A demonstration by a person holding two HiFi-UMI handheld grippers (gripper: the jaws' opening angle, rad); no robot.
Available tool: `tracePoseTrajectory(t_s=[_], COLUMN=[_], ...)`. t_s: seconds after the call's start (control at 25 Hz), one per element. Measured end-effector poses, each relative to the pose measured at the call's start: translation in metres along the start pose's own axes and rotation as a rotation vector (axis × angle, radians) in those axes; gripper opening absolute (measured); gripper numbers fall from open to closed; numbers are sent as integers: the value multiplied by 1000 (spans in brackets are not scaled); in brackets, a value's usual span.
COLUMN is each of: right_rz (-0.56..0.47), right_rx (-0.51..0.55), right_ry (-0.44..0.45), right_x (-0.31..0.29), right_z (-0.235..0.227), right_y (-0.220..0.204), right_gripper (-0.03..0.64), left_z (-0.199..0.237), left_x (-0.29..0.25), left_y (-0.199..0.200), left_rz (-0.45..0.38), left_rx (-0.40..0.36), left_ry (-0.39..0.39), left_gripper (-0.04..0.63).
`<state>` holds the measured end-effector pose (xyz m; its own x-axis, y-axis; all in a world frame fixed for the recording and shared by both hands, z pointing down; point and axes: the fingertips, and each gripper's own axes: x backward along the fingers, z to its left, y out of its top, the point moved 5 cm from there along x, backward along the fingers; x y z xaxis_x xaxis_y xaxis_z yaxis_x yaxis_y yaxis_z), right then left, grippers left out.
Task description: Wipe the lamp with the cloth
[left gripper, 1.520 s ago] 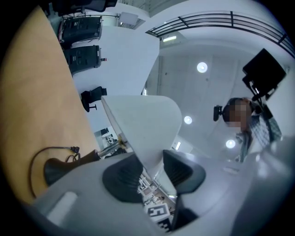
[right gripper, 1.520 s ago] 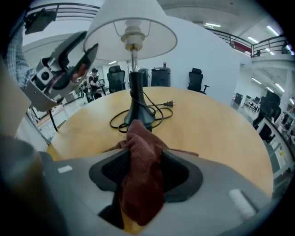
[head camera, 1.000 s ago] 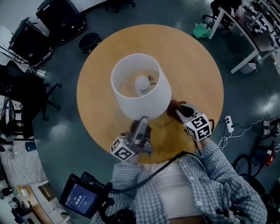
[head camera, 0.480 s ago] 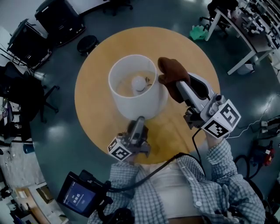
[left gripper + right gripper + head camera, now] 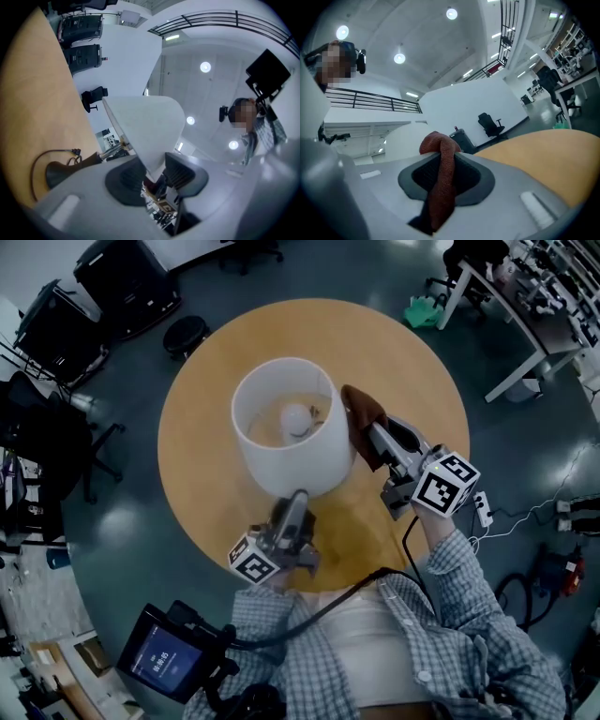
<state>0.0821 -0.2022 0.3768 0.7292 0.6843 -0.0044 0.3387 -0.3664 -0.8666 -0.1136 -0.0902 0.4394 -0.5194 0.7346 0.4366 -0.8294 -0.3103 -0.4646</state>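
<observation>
A lamp with a white shade [image 5: 286, 442] stands in the middle of the round wooden table [image 5: 412, 362]; its bulb [image 5: 298, 418] shows from above. My left gripper [image 5: 298, 496] is shut on the shade's near lower rim, and in the left gripper view the shade's edge [image 5: 143, 136] runs between the pads of that gripper [image 5: 152, 176]. The lamp's dark base [image 5: 56, 172] and cord lie on the table. My right gripper [image 5: 367, 434] is shut on a brown cloth [image 5: 361, 412], held against the shade's right side by the top rim. The cloth [image 5: 439, 157] hangs between the right gripper's [image 5: 440, 176] pads.
The table's near edge lies just in front of the person's checked shirt. A black stool [image 5: 187, 332] and carts stand on the floor to the upper left, a desk [image 5: 511, 324] and a green heap [image 5: 429, 307] to the upper right, a power strip [image 5: 486, 507] to the right.
The right gripper has risen with the cloth from the table beside the lamp's foot up to the shade's top rim on the right. The left gripper has stayed on the shade.
</observation>
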Motion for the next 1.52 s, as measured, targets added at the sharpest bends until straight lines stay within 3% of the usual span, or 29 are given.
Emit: tracePoseTrajectory(t_s=[0.2, 0.52, 0.68, 1.08, 1.2, 1.32, 1.52], right_rz=[56, -73, -83, 213, 259, 257, 265], right_rx=[-29, 124, 145, 43, 28, 82, 229], right_ry=[-9, 206, 272, 158, 158, 243, 482], right_x=[-2, -51, -77, -104, -108, -124, -165], right_z=[-20, 23, 34, -48, -60, -42, 22], right_y=[-19, 74, 95, 8, -4, 17, 73], right_gripper=[78, 80, 80, 80, 80, 80, 80], left_z=[1, 0, 1, -1, 0, 1, 1], left_x=[0, 0, -1, -3, -2, -1, -2], left_y=[-2, -4, -6, -6, -8, -7, -4], left_rz=[-2, 12, 13, 15, 19, 28, 27], left_rx=[6, -4, -8, -17, -14, -18, -24], left_ry=[0, 7, 7, 12, 13, 15, 15], left_gripper=[127, 127, 127, 127, 127, 129, 127])
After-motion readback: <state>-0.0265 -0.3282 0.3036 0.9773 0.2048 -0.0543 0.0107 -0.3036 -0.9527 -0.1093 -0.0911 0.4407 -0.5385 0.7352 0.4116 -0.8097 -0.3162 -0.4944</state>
